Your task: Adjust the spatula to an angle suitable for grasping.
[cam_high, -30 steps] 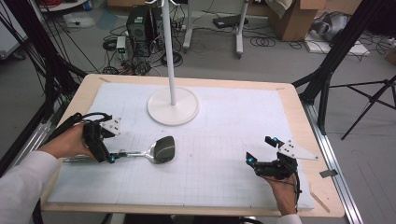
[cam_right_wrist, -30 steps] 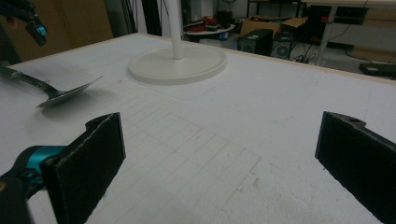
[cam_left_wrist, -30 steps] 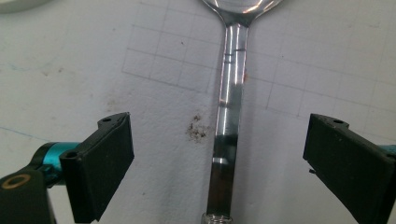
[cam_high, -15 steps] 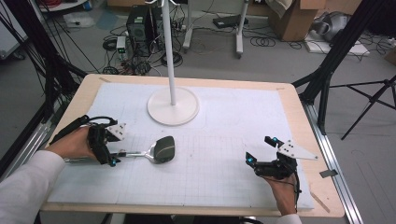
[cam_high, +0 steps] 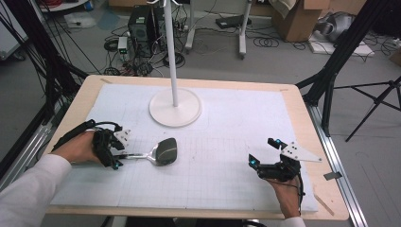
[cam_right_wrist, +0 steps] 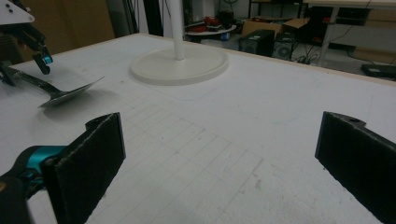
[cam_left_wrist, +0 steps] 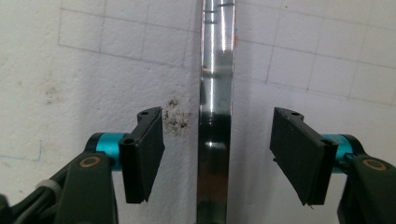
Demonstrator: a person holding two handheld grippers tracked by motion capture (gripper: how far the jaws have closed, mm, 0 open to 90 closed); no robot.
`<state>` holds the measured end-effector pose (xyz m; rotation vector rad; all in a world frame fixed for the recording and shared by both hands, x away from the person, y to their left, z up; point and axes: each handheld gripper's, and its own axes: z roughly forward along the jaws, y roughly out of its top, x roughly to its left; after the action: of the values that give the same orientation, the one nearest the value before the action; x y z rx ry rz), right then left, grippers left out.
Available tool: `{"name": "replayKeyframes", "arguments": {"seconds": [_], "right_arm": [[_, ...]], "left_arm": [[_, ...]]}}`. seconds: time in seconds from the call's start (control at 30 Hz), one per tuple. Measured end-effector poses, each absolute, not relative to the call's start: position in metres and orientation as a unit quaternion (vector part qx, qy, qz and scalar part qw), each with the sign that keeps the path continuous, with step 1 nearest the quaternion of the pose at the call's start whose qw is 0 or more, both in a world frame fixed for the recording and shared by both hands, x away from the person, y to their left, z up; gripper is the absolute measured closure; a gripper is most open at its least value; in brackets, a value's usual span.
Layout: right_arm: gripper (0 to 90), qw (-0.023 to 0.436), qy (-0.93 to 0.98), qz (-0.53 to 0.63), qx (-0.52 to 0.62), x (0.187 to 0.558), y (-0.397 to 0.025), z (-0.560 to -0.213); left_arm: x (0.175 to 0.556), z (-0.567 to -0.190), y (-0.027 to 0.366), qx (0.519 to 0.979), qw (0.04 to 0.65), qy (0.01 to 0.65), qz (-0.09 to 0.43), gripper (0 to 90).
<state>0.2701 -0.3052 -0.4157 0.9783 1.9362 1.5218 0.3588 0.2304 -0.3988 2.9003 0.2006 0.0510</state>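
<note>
Stand base beyond spatula

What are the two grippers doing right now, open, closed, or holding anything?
Left gripper: open, jaws either side of the spatula handle, not yet clamped.
Right gripper: open, holding nothing, above the table.

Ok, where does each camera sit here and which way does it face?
High view: above the person's side, looking forward and down at the table; both forearms show.
Left gripper view: on the left gripper, facing down; open jaws straddle the spatula handle.
Right gripper view: on the right gripper, facing across the table.
Shared: the right gripper view and high view both show the white stand.
</note>
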Motion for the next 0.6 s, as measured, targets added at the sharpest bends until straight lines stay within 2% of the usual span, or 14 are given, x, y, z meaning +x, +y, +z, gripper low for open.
{"name": "replayKeyframes", "arguments": {"seconds": [0.17,0.6], "right_arm": [[0.5,0.243,0.709,0.557,0.359,0.2700,-0.3048,-0.4157],[0.5,0.242,0.710,0.556,0.358,0.2705,-0.3043,-0.4163]], "left_arm": [[0.3602,-0.3997,0.2310,0.991,0.114,0.070,0.017,43.0],[0.3608,-0.4014,0.2276,0.990,0.122,0.070,0.013,50.6]]}}
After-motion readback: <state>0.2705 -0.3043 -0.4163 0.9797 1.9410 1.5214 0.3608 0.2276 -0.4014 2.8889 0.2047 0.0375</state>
